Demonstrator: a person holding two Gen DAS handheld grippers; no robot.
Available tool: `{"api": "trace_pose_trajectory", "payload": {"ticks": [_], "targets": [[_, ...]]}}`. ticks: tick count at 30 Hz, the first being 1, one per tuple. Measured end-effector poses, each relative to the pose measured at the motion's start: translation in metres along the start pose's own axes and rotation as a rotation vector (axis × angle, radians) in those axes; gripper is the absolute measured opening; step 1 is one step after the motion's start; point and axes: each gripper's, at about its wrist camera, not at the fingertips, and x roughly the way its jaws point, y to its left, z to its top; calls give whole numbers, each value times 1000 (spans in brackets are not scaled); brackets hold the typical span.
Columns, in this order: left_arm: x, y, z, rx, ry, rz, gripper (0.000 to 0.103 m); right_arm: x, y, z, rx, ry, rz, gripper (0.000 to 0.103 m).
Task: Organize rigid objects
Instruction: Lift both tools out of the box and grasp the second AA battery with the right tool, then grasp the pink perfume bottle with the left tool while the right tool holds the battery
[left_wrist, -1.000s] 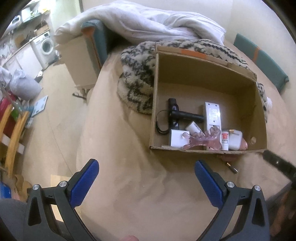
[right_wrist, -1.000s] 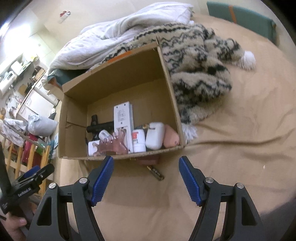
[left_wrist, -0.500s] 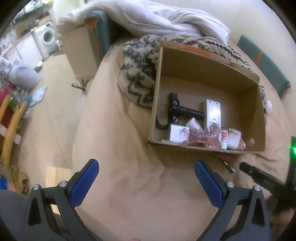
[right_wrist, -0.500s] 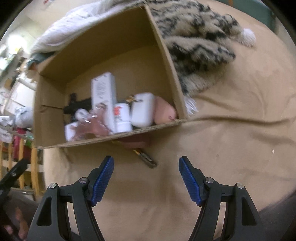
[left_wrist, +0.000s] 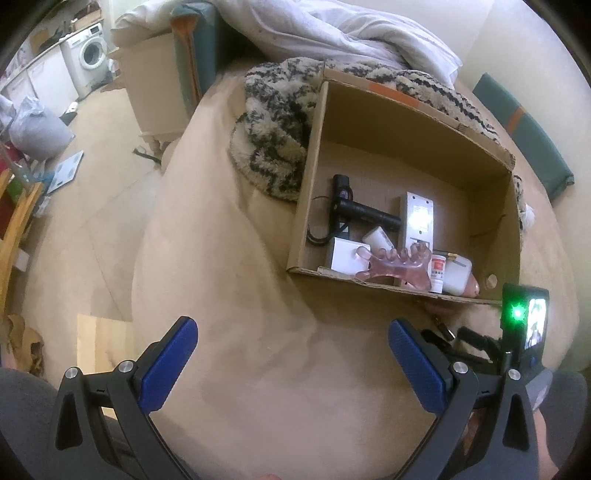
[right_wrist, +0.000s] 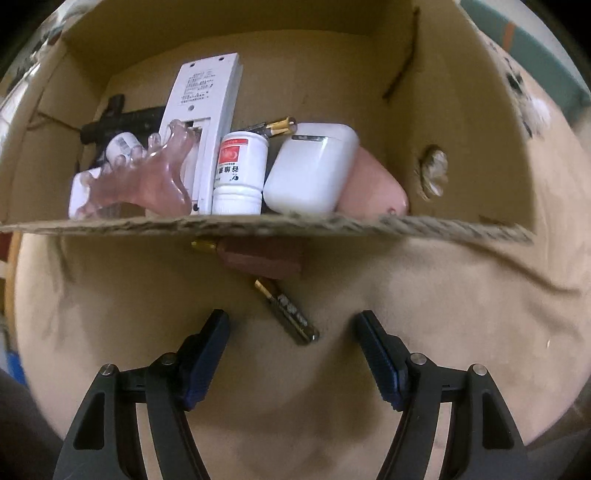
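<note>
Just ahead of your right hand-held gripper (right_wrist: 291, 326), between its wide-spread, empty fingers, lies the battery (right_wrist: 286, 311) on the bed cover, outside the cardboard box (right_wrist: 258, 224). Its long axis runs diagonally, near end toward the right finger, far end toward the box wall. Your left hand-held gripper (left_wrist: 291, 339), also wide and empty, hangs well back, so the right is nearer.

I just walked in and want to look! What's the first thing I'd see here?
You'd spot the cardboard box on the tan cover, with small things crowded at its near wall: a pink see-through comb, a white bottle with a red label and a white case. Next, the battery lying outside the box, right ahead of the open right gripper.
</note>
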Motion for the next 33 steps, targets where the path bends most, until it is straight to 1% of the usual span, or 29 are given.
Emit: {"api": "trace_pose_trajectory", "payload": {"ticks": [1,2,3,4,5,7,11,12,13,15,17,19,22,25,26,28,29,31,33], "targets": [[0,0,0,0,0,3,103,0,1,1,-3,-10,-5,58],[0,1,0,-2,1,5,103,-2,1,1,-10,-19,-4,41],[1,2,0,-4,2,6,103,-4,2,2,-21,-24,-6,31],[1,3,0,-7,2,7,103,-6,4,3,-31,-25,2,13],[1,4,0,-10,2,7,103,-9,4,2,-39,-26,7,11],[1,4,1,-12,0,11,103,-15,4,-1,-43,-24,33,11],[3,2,1,-5,1,20,103,-37,1,-5,-3,-27,127,11],[4,2,1,-4,3,21,103,-43,5,1,-2,-32,144,11],[5,2,0,-3,4,23,103,-50,4,1,-2,-38,154,11],[6,0,0,5,3,33,103,-62,4,1,-6,-48,207,11],[7,-1,-1,16,5,44,103,-76,6,0,-32,-69,215,11],[10,-3,-2,27,7,58,103,-87,6,-1,-39,-88,246,11],[12,-5,-3,41,7,64,103,-106,-5,-4,-31,-127,293,11],[15,-11,-5,59,6,36,103,-120,-21,-5,4,-186,322,11],[16,-18,-6,74,2,18,103,-125,-27,-5,25,-219,337,11],[20,-33,-7,107,4,-6,103,-135,-36,-9,64,-276,337,11],[24,-43,-9,120,7,-23,103,-136,-40,-9,90,-294,346,11],[34,-64,-16,138,14,-55,103,-134,-50,-11,144,-309,339,11],[48,-86,-22,161,33,-73,103,-133,-64,-13,196,-298,344,11]]}}
